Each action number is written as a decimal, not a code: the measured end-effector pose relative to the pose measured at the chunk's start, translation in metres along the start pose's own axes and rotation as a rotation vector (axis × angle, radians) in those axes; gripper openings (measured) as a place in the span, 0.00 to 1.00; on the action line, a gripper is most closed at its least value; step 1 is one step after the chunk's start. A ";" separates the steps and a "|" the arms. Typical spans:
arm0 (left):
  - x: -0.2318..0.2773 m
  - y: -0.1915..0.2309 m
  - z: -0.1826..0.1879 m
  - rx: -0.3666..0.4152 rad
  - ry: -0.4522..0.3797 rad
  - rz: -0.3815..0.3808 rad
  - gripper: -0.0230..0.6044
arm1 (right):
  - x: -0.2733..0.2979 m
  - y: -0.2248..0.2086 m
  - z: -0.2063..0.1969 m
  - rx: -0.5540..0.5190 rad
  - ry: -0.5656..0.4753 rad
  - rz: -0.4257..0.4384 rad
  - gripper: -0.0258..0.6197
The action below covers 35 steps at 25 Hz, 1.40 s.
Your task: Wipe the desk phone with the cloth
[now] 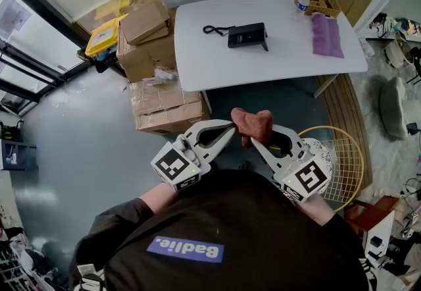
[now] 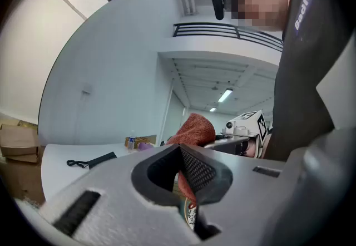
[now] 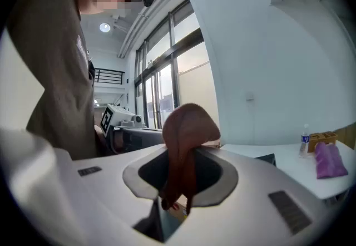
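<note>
Cloth point(image 1: 253, 122): soft, light, limp. My left hand-held gripper point(image 2: 186, 192) and right hand-held gripper point(image 3: 177, 192) both clamp its bunched edge; thick fold grips best, I judge.

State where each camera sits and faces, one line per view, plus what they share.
Head view: on the head, facing steeply down at the table and desk phone; torso, forearms show.
Left gripper view: on the left gripper, along its jaws, tableward; torso at right.
Right gripper view: on the right gripper, along its jaws; torso at left.
Shared: the cloth, in all three.
</note>
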<state>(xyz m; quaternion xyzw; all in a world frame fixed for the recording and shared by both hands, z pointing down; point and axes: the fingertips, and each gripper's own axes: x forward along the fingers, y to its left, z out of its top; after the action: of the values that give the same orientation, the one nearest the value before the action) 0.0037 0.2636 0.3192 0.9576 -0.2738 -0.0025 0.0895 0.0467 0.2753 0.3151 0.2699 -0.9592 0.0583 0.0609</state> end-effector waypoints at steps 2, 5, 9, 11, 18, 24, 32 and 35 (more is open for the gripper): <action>0.002 0.000 0.001 -0.006 0.009 0.014 0.05 | -0.002 -0.001 -0.001 0.001 0.001 0.003 0.18; 0.005 -0.002 0.003 -0.013 0.007 0.013 0.05 | -0.004 -0.004 -0.001 0.002 0.001 0.007 0.18; 0.012 -0.001 0.005 0.005 0.015 0.028 0.05 | -0.008 -0.009 -0.001 0.002 -0.002 0.015 0.18; 0.016 -0.001 0.005 0.010 0.019 0.031 0.05 | -0.009 -0.012 -0.001 0.005 -0.004 0.020 0.18; 0.031 -0.001 0.003 0.023 0.009 0.041 0.05 | -0.016 -0.032 -0.007 0.027 -0.024 0.024 0.18; 0.047 0.003 -0.006 0.014 0.026 0.050 0.05 | -0.024 -0.057 -0.024 0.061 -0.010 0.010 0.18; 0.066 0.059 -0.004 -0.020 0.010 0.009 0.05 | 0.014 -0.097 -0.025 0.056 0.022 -0.049 0.18; 0.075 0.092 0.001 -0.022 0.000 -0.024 0.05 | 0.039 -0.116 -0.021 0.053 0.037 -0.081 0.18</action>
<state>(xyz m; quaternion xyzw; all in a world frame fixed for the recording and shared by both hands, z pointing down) 0.0195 0.1472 0.3378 0.9598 -0.2622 -0.0069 0.1001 0.0765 0.1603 0.3510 0.3088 -0.9443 0.0860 0.0739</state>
